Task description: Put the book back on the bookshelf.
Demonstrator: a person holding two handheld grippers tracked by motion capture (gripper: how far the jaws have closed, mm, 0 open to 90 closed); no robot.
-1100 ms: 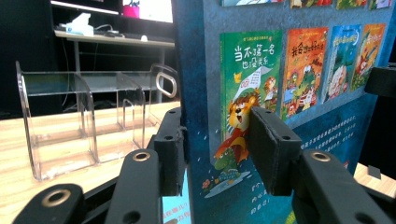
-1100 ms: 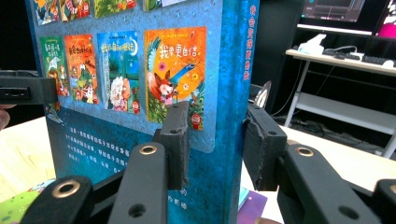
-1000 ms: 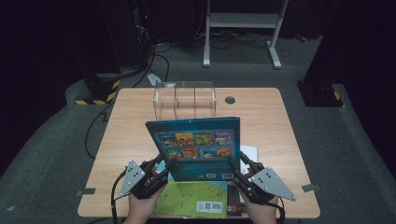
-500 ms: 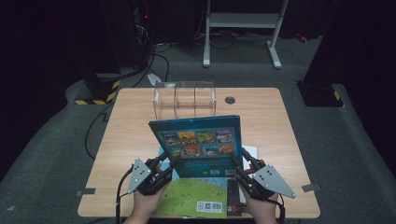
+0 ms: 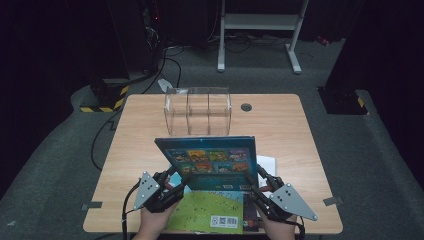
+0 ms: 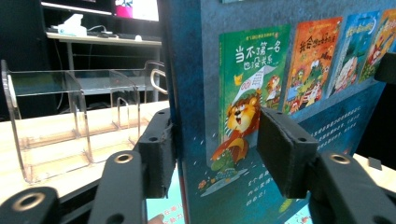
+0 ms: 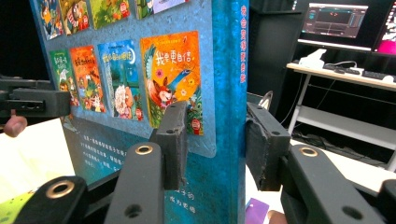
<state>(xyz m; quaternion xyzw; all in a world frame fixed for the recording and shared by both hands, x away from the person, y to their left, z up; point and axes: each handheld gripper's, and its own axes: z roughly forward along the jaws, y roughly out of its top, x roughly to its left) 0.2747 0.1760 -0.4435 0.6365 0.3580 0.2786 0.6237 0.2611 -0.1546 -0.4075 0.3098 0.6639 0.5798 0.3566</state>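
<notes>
**A blue picture book held upright between two grippers, near a clear rack.**

The left gripper straddles the book's left edge; its jaws have just been opening, and a gap shows between the right pad and the cover, so the grip looks released. The right gripper straddles the spine edge, its pads close to the book but not plainly pressing; whether it clamps cannot be told. The book stands over a green book lying flat on the table, with the clear rack behind it. The step in hand appears to be re-gripping; next, a firm hold and a carry toward a rack slot seem needed.
</notes>
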